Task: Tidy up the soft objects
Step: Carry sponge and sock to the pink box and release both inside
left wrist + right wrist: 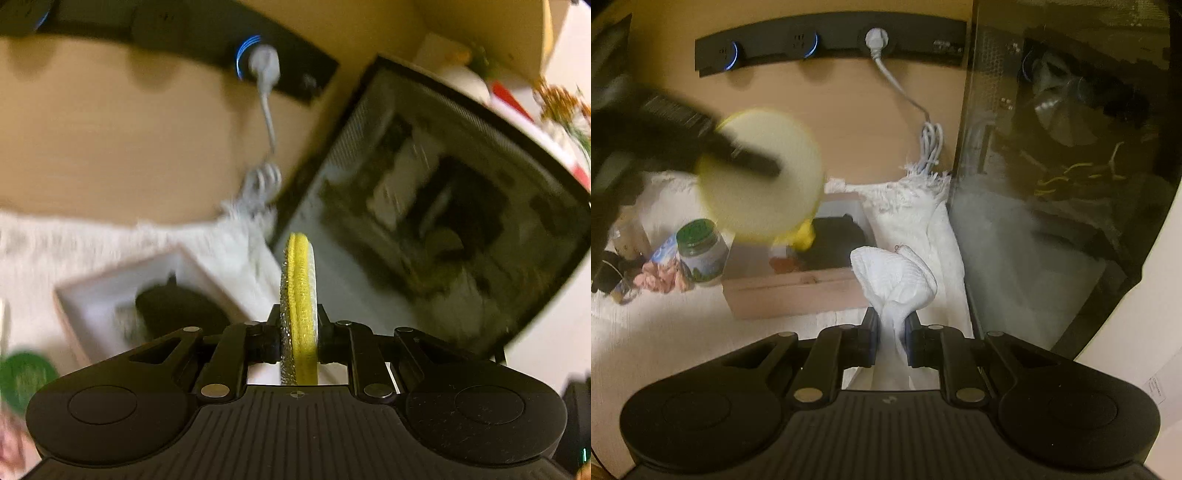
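Note:
My left gripper is shut on a round yellow sponge pad, held edge-on above the table. The right wrist view shows that pad as a blurred pale yellow disc in the left gripper, above the open box. My right gripper is shut on a white cloth, bunched and lifted just right of the box. The box holds a black soft object and a yellow item.
A dark glass-sided case stands at the right. A black socket strip with a white plug and cable runs along the wooden wall. A green-lidded jar and small packets sit left of the box on a white fringed mat.

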A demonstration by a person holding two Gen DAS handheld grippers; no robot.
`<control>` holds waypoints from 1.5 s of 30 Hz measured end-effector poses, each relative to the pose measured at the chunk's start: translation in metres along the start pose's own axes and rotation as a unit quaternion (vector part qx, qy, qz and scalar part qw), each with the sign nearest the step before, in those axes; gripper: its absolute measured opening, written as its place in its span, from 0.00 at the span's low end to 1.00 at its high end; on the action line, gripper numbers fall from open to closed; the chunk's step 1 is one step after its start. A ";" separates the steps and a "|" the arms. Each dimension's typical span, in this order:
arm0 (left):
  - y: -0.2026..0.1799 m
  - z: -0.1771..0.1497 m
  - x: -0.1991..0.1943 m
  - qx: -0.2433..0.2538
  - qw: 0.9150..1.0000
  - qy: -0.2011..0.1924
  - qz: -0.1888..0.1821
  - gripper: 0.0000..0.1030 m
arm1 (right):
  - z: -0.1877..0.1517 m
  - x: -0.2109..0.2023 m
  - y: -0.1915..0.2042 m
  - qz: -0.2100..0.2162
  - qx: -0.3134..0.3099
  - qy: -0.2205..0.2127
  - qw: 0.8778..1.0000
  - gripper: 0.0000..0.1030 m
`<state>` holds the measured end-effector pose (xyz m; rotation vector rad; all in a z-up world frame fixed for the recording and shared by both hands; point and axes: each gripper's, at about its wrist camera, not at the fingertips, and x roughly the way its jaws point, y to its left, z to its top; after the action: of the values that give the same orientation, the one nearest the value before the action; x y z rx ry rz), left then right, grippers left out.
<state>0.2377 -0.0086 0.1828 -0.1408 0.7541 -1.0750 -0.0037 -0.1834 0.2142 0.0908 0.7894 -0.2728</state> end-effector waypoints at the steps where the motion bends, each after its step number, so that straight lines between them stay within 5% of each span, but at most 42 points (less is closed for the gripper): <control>1: 0.003 0.008 0.007 -0.002 1.000 0.000 -0.003 0.19 | 0.001 0.001 0.000 0.002 0.000 0.000 1.000 0.14; 4: 0.024 0.016 0.043 -0.017 0.999 0.038 -0.017 0.26 | 0.001 0.002 0.006 -0.002 -0.007 0.000 1.000 0.14; 7: 0.040 0.000 0.082 0.019 0.992 0.080 0.095 0.27 | 0.002 0.009 0.011 -0.002 -0.009 0.004 1.000 0.14; 9: 0.046 -0.010 0.088 0.046 0.986 0.063 0.145 0.29 | 0.002 0.009 0.015 -0.005 -0.011 0.006 1.000 0.14; 14: 0.065 -0.001 0.047 -0.021 0.990 -0.043 0.136 0.29 | 0.004 0.013 0.009 0.004 -0.008 0.007 1.000 0.14; 19: 0.071 0.002 -0.009 -0.017 0.985 -0.085 0.151 0.29 | 0.033 0.028 0.009 0.035 0.005 -0.004 0.999 0.14; 26: 0.069 -0.027 -0.079 -0.020 0.956 -0.068 0.284 0.29 | 0.119 0.070 0.042 0.128 0.012 -0.033 0.991 0.14; 32: 0.073 -0.060 -0.137 -0.042 0.940 -0.057 0.333 0.29 | 0.143 0.161 0.096 0.151 0.004 0.032 0.988 0.14; 39: 0.078 -0.087 -0.177 -0.073 0.921 -0.052 0.379 0.29 | 0.102 0.266 0.129 0.108 0.020 0.172 0.979 0.14; 45: 0.082 -0.101 -0.183 -0.093 0.915 -0.041 0.391 0.29 | 0.096 0.277 0.132 0.112 0.002 0.168 0.980 0.14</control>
<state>0.1893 0.2100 0.1596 -0.0349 0.7376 -0.2317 0.2847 -0.1318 0.0814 0.2327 1.1038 -0.0450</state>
